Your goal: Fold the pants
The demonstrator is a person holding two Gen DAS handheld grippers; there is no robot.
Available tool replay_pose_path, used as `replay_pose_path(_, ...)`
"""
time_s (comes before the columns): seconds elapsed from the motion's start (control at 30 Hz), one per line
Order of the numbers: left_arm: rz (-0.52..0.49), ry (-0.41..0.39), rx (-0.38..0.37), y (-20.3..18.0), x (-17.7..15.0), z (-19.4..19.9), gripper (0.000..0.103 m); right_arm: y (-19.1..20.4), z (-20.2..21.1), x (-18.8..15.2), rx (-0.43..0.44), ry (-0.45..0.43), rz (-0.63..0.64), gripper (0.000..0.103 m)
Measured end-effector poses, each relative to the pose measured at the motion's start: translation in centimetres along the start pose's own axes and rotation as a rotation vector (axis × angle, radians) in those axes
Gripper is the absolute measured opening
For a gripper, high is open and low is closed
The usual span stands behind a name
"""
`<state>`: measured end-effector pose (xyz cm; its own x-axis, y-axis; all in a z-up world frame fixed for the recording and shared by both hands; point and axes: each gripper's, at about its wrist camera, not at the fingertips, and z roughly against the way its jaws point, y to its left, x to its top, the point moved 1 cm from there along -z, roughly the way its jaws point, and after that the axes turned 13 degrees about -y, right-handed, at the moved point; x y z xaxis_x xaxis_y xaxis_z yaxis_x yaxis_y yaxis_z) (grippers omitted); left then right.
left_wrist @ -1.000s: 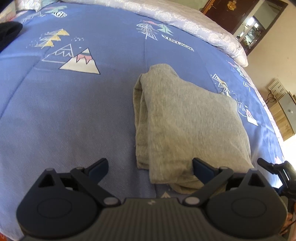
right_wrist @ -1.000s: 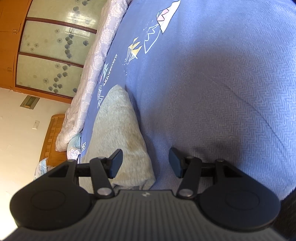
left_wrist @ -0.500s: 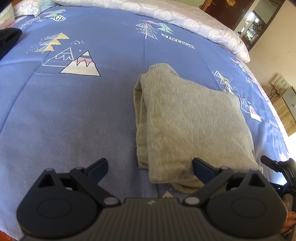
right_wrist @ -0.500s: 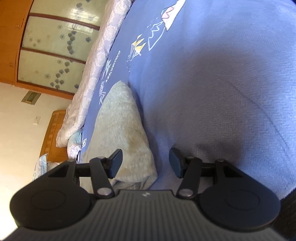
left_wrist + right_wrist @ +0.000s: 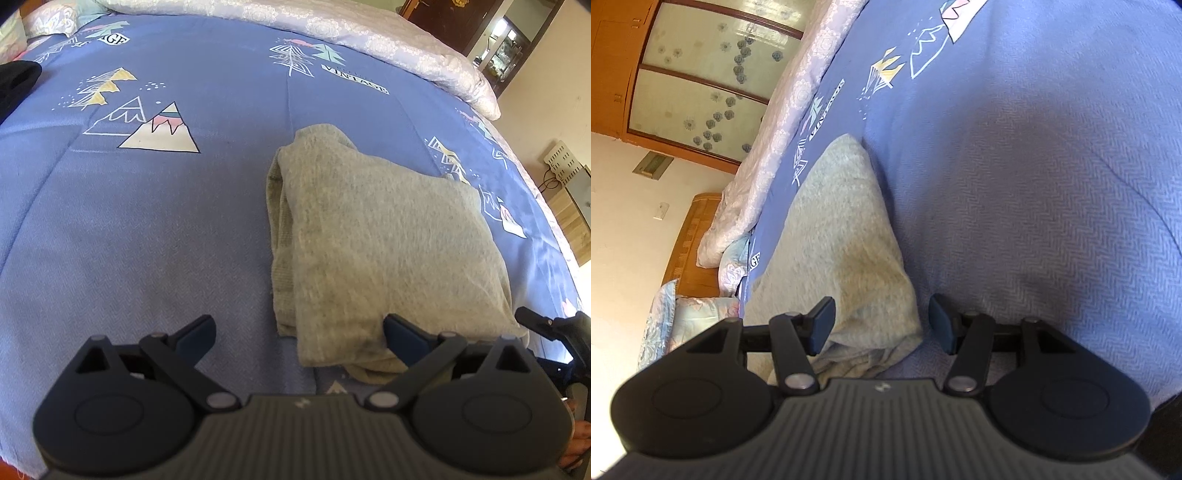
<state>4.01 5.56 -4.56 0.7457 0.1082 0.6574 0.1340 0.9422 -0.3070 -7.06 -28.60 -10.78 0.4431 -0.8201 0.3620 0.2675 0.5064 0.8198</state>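
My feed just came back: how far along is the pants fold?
Nearly done, it seems. The grey pants lie in a compact layered bundle on the blue bedspread. Nothing is in hand: the left hand-held gripper and right hand-held gripper are open. Left, at most: tidying the uneven near edge.

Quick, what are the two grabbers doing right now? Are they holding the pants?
Left gripper: open, holding nothing; the folded grey knit pants lie untouched.
Right gripper: open, straddling a corner of the pants, not squeezing.

One folded grey pair of pants (image 5: 388,236) lies on one blue bedspread (image 5: 147,221); one black garment (image 5: 16,83) sits far beyond the fingers, leftward.
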Motion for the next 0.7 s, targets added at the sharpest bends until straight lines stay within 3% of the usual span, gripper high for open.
replay_pose_path(0.17, -0.009, -0.005, -0.016, -0.3, 0.3, 0.2, 0.1, 0.3, -0.1, -0.1, -0.006, 0.006, 0.016, 0.059)
replay_pose_path(0.37, 0.041, -0.03, -0.108, 0.0, 2.0, 0.6, 0.1, 1.6, -1.0, -0.2, -0.015, 0.02, 0.084, 0.059)
replay_pose_path(0.5, 0.056, -0.036, -0.12, 0.3, 3.5, -0.1, 0.101, 2.1, -1.6, 0.0, -0.017, 0.007, 0.13, 0.06)
replay_pose_path(0.7, 0.068, 0.028, -0.151, -0.1, 3.4, -3.2, 0.102, 2.7, -3.0, 0.3, -0.009, 0.02, 0.161, 0.061)
